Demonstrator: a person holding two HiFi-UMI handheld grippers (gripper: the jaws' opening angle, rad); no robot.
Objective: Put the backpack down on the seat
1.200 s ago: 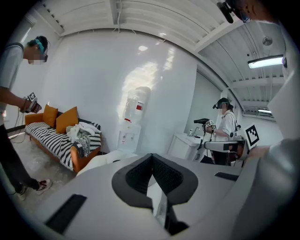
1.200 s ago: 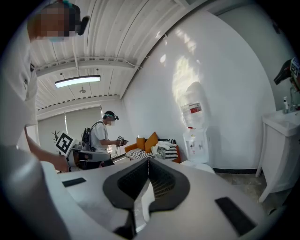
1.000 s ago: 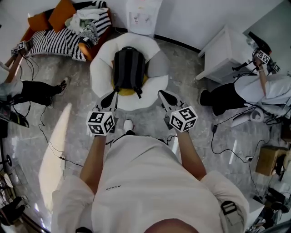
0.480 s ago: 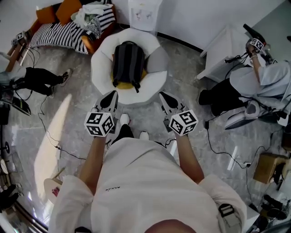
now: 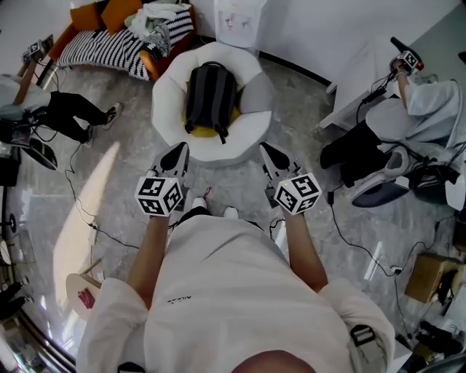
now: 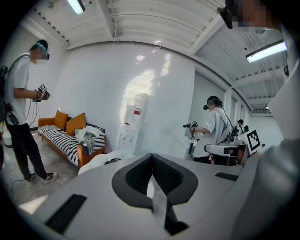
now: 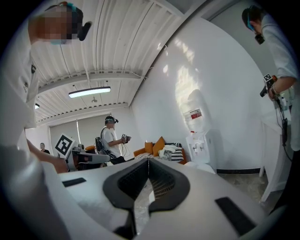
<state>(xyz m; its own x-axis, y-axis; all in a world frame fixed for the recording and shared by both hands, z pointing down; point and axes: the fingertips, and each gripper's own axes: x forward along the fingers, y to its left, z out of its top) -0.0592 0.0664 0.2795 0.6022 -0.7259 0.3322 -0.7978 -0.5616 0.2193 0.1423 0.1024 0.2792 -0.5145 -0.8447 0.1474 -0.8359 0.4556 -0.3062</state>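
In the head view a dark grey backpack lies on the round white seat, resting on a yellow cushion. My left gripper and my right gripper are held side by side, short of the seat's near rim, over the floor. Neither touches the backpack. Both are shut with nothing between the jaws. In the left gripper view the left gripper has its pads meeting, and the seat shows low beyond it. In the right gripper view the right gripper has its pads together too.
A striped sofa with orange cushions and heaped clothes stands at the back left, a water dispenser against the wall. A white desk is at the right. A person stands at the left, another at the right. Cables trail over the floor.
The seat with the backpack now lies farther from both grippers: I have stepped back from it. Both grippers stay shut and empty.
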